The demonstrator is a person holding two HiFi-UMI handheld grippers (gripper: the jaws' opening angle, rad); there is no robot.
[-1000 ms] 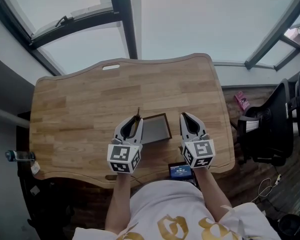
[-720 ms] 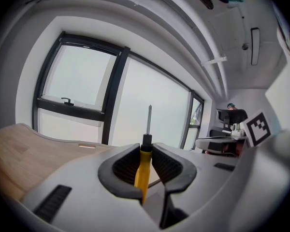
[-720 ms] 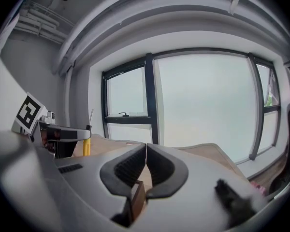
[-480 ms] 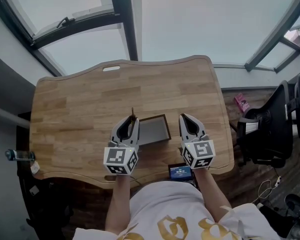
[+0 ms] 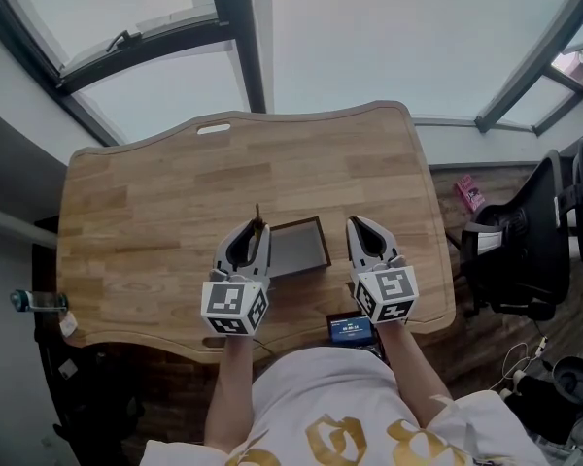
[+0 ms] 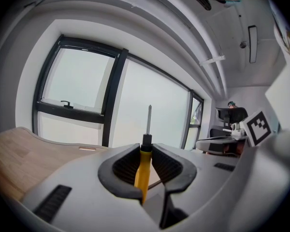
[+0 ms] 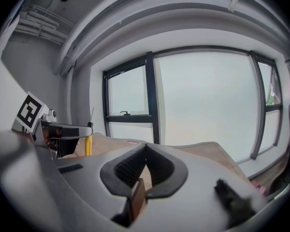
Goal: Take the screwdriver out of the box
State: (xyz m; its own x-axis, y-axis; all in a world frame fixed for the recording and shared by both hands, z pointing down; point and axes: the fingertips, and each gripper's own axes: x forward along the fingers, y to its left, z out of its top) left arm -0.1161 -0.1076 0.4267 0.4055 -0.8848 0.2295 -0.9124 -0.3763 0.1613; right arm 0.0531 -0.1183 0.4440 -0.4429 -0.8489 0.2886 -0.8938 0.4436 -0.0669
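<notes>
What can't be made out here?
- Box inside: head view, left side hidden behind left gripper.
- Screwdriver handle's lower end: left gripper view, jaws cover it.
- Right gripper: brown edge between jaws, right gripper view; pressed or not, unclear.
- Small screen: head view, print too small.

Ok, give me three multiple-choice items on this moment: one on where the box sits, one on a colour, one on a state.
1. Where on the table is the box?
A) between the two claws
B) at the far edge
C) at the left corner

2. What colour is the screwdriver handle?
A) red
B) yellow
C) blue

3. The left claw is:
A) open and empty
B) shut on the screwdriver
C) shut on the box

Answers:
1 A: in the head view the box lies between the left claw and the right claw.
2 B: the handle shows yellow in both gripper views.
3 B: the jaws clamp the handle, with the shaft sticking out past the tips.
</notes>
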